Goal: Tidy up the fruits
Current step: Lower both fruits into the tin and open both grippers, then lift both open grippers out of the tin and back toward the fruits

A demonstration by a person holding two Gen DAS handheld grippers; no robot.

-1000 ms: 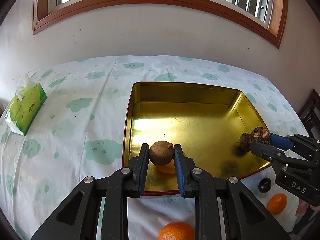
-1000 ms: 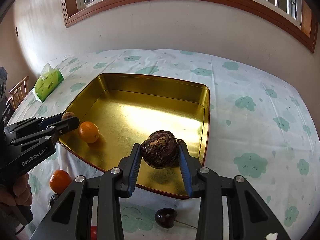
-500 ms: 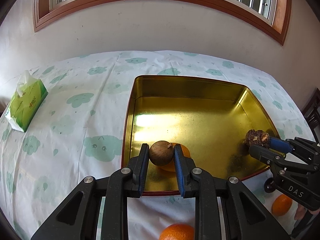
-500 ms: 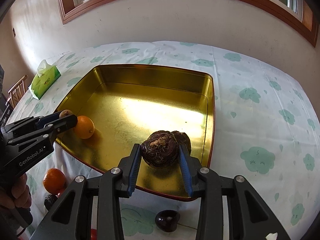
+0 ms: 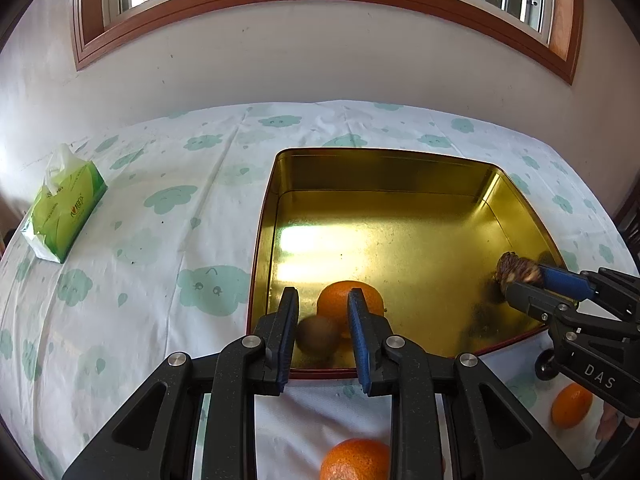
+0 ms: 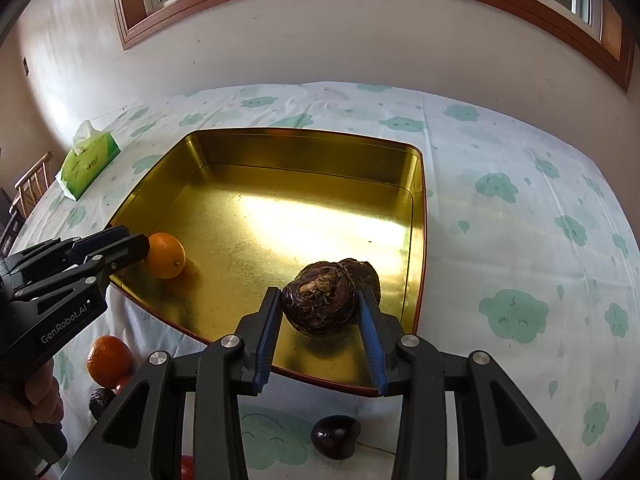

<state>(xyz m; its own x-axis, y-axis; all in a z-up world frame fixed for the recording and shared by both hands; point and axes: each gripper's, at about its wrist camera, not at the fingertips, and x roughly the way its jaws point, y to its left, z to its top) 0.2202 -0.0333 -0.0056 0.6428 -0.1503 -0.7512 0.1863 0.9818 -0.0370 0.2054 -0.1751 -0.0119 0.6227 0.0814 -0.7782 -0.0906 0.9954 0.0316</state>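
Green tissue pack [image 5: 66, 204] sits far left on the worktop [image 5: 160, 280]. Next over, the left tongs [image 5: 322, 294] hang over the near-left corner of the gold tray [image 5: 380, 172]. They're only narrowly parted, with a blurry brown fruit [image 5: 317, 336] low between them, clear of the right pad, just in front of an orange [image 5: 330, 300] in the tray. At the near-right corner, the right tongs [image 6: 318, 293] have just been easing apart, dark scaly fruit [image 6: 320, 304] between the pads, not really squeezed.
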